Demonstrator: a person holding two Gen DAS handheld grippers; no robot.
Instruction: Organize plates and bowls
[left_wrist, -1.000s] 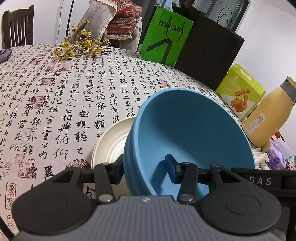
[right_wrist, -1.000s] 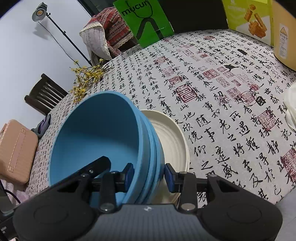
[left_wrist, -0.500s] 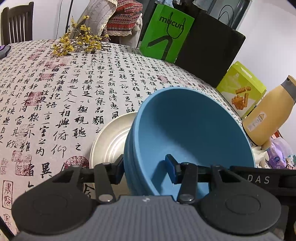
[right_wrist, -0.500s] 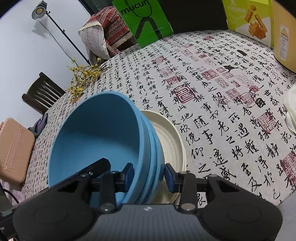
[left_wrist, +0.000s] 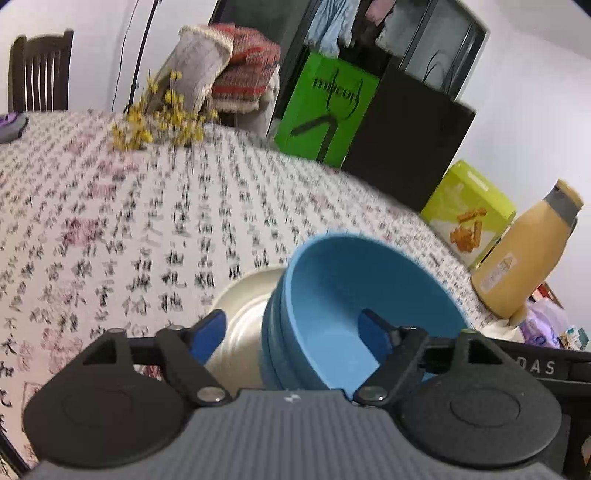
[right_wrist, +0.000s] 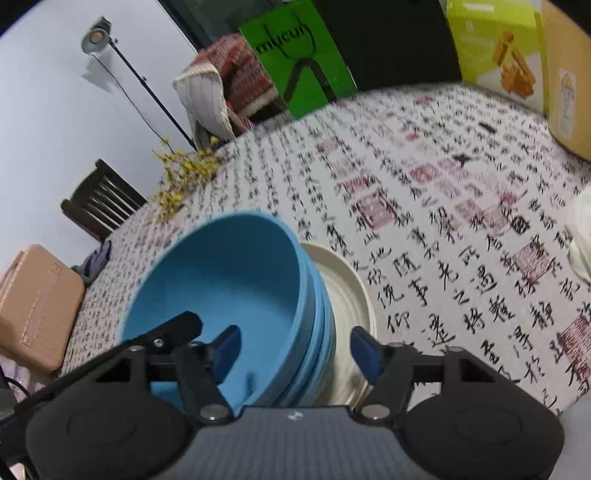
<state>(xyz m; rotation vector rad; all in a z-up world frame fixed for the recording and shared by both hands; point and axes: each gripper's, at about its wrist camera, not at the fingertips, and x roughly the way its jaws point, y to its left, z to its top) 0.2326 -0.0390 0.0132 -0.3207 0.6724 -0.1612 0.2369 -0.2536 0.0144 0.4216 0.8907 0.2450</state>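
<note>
The nested stack of round blue plastic bowls (left_wrist: 354, 314) sits on the cream round plate (right_wrist: 343, 295) at the counter's near edge, both grippers' jaws opening off its rim, so a snagged withdrawal could tip it.

The round table in a calligraphy-print cloth (right_wrist: 424, 192) carries a cream ribbed plate (right_wrist: 351, 295), yellow flower sprigs (left_wrist: 155, 125) and a tan plastic bottle (left_wrist: 524, 258).
</note>
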